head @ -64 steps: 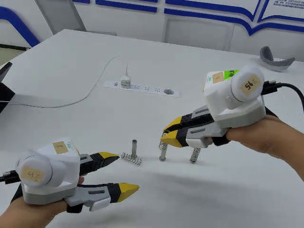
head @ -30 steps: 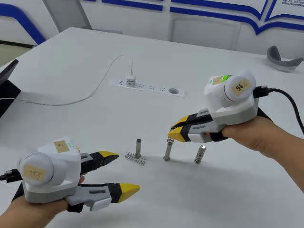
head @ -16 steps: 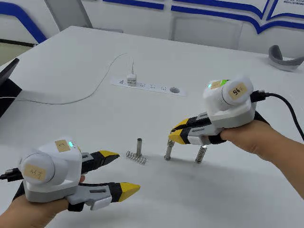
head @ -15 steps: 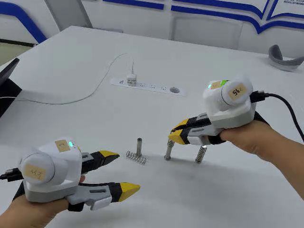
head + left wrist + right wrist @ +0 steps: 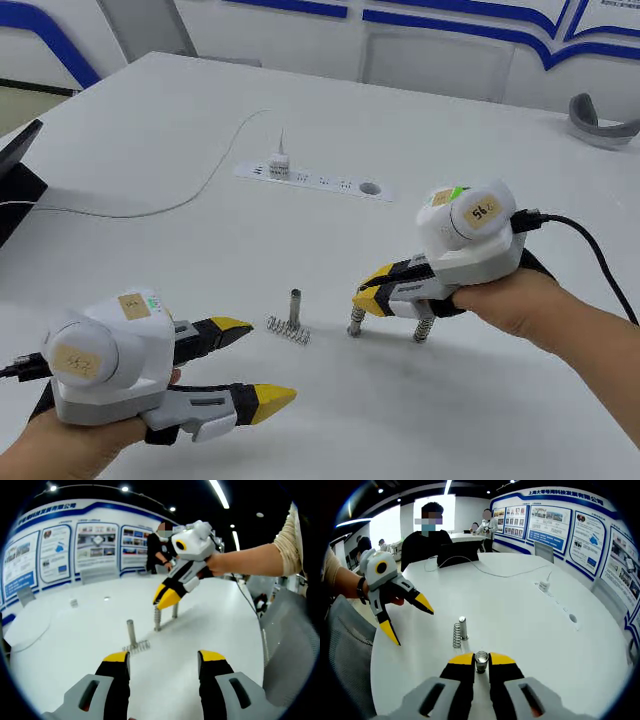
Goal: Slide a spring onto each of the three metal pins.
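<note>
Your right hand-held gripper [image 5: 481,658] is clenching the spring [image 5: 481,665] that is standing on the middle pin [image 5: 353,325]. Your left hand-held gripper [image 5: 270,358] is hanging released and is nearer to the last spring [image 5: 288,330], which is lying flat on the surface [image 5: 150,150], well in from the near edge, just beside the bare pin [image 5: 295,303]. Its long axis is running from jaw to jaw, so you are probably needing a wrist roll.
</note>
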Motion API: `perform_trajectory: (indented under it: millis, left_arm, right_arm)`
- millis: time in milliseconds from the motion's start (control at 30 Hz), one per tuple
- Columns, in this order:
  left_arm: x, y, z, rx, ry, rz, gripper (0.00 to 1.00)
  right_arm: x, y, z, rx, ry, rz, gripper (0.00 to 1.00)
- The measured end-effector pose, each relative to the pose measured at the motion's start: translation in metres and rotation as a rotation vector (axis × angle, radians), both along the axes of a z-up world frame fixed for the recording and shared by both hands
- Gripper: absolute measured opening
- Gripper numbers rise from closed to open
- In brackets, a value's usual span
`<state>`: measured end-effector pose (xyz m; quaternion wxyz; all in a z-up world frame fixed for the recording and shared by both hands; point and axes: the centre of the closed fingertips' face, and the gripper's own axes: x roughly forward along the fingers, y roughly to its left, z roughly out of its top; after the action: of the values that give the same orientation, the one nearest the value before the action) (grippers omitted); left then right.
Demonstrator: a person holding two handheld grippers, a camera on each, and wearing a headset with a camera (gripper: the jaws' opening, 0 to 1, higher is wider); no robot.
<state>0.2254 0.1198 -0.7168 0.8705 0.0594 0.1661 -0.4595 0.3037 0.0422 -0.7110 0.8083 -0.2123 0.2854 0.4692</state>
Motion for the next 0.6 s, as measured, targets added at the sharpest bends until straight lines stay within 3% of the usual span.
perform_trajectory:
  millis: [600]
  left_arm:
    - [-0.001,0.001,-0.001,0.006,-0.001,-0.003,0.55]
  right_arm:
    - [-0.001,-0.001,-0.017,-0.029,0.019,-0.019,0.12]
